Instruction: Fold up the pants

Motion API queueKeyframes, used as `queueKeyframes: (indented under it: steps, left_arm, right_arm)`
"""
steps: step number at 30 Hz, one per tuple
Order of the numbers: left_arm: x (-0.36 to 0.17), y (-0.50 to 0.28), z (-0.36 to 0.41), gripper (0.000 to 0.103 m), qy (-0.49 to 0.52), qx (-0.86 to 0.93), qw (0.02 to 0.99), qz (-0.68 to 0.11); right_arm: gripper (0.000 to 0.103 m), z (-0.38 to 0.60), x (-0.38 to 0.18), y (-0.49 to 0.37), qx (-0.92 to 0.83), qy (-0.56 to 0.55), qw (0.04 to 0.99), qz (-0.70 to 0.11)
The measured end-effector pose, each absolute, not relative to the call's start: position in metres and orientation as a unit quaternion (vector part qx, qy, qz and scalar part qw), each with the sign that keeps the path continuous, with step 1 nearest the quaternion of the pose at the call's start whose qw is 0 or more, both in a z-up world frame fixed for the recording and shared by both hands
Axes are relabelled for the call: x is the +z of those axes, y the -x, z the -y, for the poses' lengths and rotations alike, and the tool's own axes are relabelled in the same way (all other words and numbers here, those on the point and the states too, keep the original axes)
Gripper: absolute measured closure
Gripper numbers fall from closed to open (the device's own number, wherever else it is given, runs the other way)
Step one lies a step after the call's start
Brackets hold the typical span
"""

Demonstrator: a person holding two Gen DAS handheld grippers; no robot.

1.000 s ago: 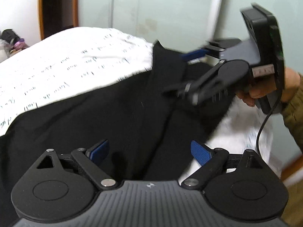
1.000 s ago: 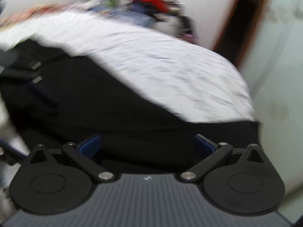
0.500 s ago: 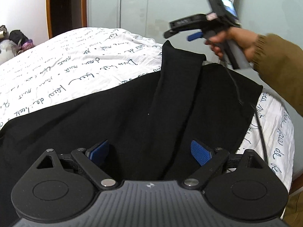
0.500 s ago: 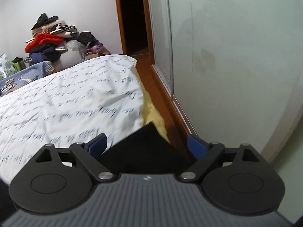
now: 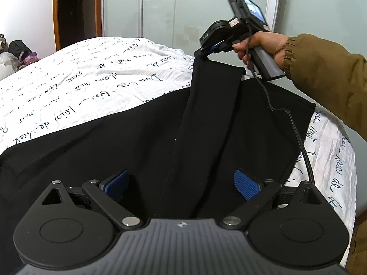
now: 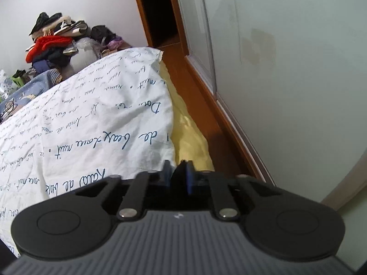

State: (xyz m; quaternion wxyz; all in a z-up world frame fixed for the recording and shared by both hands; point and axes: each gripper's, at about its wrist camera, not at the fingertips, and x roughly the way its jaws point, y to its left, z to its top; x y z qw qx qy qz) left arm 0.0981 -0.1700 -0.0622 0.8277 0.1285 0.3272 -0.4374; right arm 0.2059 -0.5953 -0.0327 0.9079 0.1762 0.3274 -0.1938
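Black pants (image 5: 128, 142) lie spread on a white bedsheet with blue script (image 5: 75, 87). One pant leg (image 5: 206, 114) runs up from the near side to the far bed edge. My left gripper (image 5: 181, 183) is open, hovering just above the black cloth, blue pads apart. My right gripper (image 5: 206, 53) is shut on the hem corner of that pant leg at the far edge; in the right wrist view (image 6: 180, 174) a bit of black cloth (image 6: 180, 168) shows pinched between its closed pads.
A frosted wardrobe door (image 5: 183, 11) stands beyond the bed, with a wooden door frame (image 5: 56, 9) at left. A clothes pile (image 6: 57, 43) sits at the far end of the bed. Wooden floor (image 6: 183, 64) runs beside the bed.
My right gripper has closed on the pant leg's hem corner at the far bed edge and lifted it slightly. My left gripper has stayed in place, open.
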Motion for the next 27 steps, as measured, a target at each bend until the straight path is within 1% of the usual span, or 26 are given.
queueKeyframes:
  steps: [7, 8, 10, 15, 16, 17, 18, 19, 20, 21, 23, 27]
  left_arm:
    - [-0.059, -0.105, 0.167, 0.005, -0.091, -0.446, 0.824, -0.337]
    - [-0.059, -0.105, 0.168, 0.006, -0.088, -0.445, 0.825, -0.337]
    - [-0.058, -0.104, 0.17, 0.01, -0.09, -0.443, 0.827, -0.335]
    - [-0.055, -0.097, 0.176, 0.012, -0.096, -0.453, 0.83, -0.313]
    - [-0.054, -0.095, 0.178, 0.021, -0.101, -0.454, 0.83, -0.306]
    - [-0.053, -0.094, 0.18, 0.036, -0.109, -0.457, 0.829, -0.304]
    - [-0.052, -0.093, 0.183, 0.045, -0.117, -0.459, 0.826, -0.305]
    - [-0.052, -0.093, 0.186, 0.059, -0.123, -0.461, 0.823, -0.309]
    - [-0.052, -0.093, 0.188, 0.07, -0.125, -0.46, 0.821, -0.313]
    - [-0.052, -0.092, 0.189, 0.074, -0.127, -0.458, 0.822, -0.315]
    - [-0.049, -0.09, 0.19, 0.089, -0.129, -0.452, 0.826, -0.312]
    - [-0.041, -0.083, 0.186, 0.091, -0.133, -0.445, 0.837, -0.29]
  right_arm:
    - [0.096, 0.59, 0.003, -0.157, -0.213, -0.185, 0.925, -0.253]
    - [0.096, 0.588, 0.01, -0.148, -0.213, -0.189, 0.928, -0.241]
    - [0.096, 0.585, 0.025, -0.128, -0.215, -0.192, 0.933, -0.217]
    - [0.096, 0.574, 0.061, -0.079, -0.218, -0.19, 0.943, -0.163]
    - [0.096, 0.571, 0.067, -0.07, -0.217, -0.189, 0.945, -0.154]
    - [0.096, 0.569, 0.074, -0.062, -0.217, -0.187, 0.947, -0.145]
    - [0.096, 0.566, 0.079, -0.055, -0.216, -0.185, 0.949, -0.138]
    - [0.096, 0.564, 0.084, -0.048, -0.214, -0.183, 0.95, -0.133]
    - [0.096, 0.562, 0.087, -0.043, -0.215, -0.181, 0.951, -0.13]
    - [0.096, 0.56, 0.09, -0.038, -0.217, -0.179, 0.951, -0.127]
    - [0.096, 0.559, 0.093, -0.03, -0.219, -0.18, 0.951, -0.121]
    - [0.096, 0.561, 0.092, -0.016, -0.226, -0.19, 0.949, -0.114]
